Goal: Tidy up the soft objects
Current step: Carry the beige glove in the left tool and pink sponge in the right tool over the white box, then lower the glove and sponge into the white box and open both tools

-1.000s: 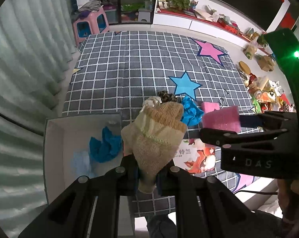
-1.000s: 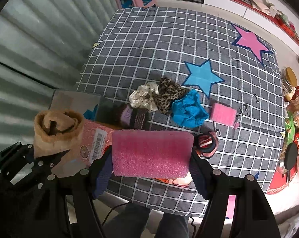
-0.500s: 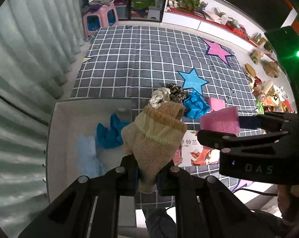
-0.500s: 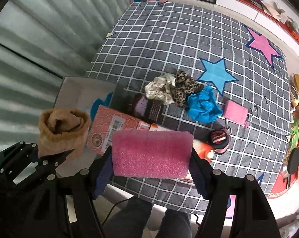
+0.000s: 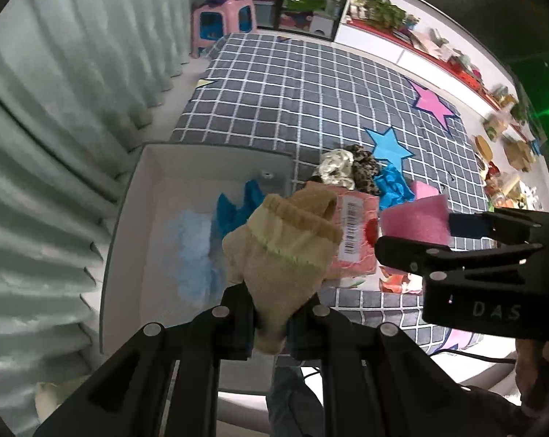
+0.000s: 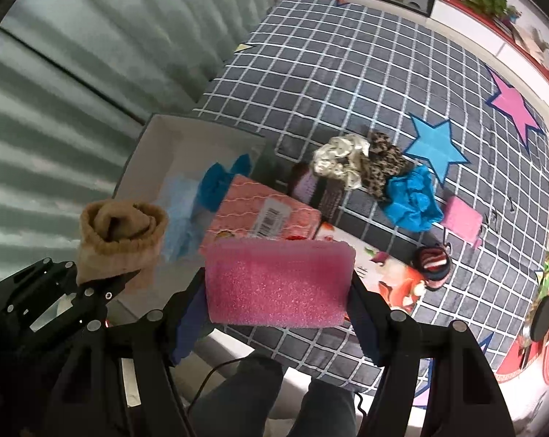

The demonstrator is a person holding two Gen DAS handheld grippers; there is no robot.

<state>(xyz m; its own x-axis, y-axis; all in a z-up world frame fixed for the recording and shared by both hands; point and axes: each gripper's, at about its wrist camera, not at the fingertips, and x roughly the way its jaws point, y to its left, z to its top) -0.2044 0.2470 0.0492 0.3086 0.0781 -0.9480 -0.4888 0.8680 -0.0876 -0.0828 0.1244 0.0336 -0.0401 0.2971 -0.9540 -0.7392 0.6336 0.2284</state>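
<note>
Tan knitted sock (image 5: 287, 244), rolled, cuff uppermost, clamped by its lower end between the closed fingers of the left hand-held gripper (image 5: 270, 324); held in the air above the near right part of the white box (image 5: 128, 218). Pink foam sponge (image 6: 278, 284), rectangular, pinched across its width by the right hand-held gripper (image 6: 278, 313), jaws spread only as far as the sponge allows; carried just right of the sock, over the near edge of the bed. Change since a second ago: both loads have travelled left, and the box, earlier at the lower left margin of the left wrist view, now fills the area directly beneath and ahead of the sock; grips unaltered. Judgement: carry phase nearly complete, sock positioned for release into the box, sponge likely next. Box contents: crumpled blue cloth (image 5: 238, 207) and pale blue fluffy item (image 5: 192, 244). Remaining on the grey checked bedcover (image 6: 347, 73): pink patterned packet (image 6: 259, 215) overhanging the box edge, cream scrunchie (image 6: 338, 156), leopard-print scrunchie (image 6: 383, 167), blue cloth bundle (image 6: 412, 200), small pink sponge (image 6: 462, 220), striped rolled item (image 6: 432, 264). Sorting evidently unfinished.
</note>
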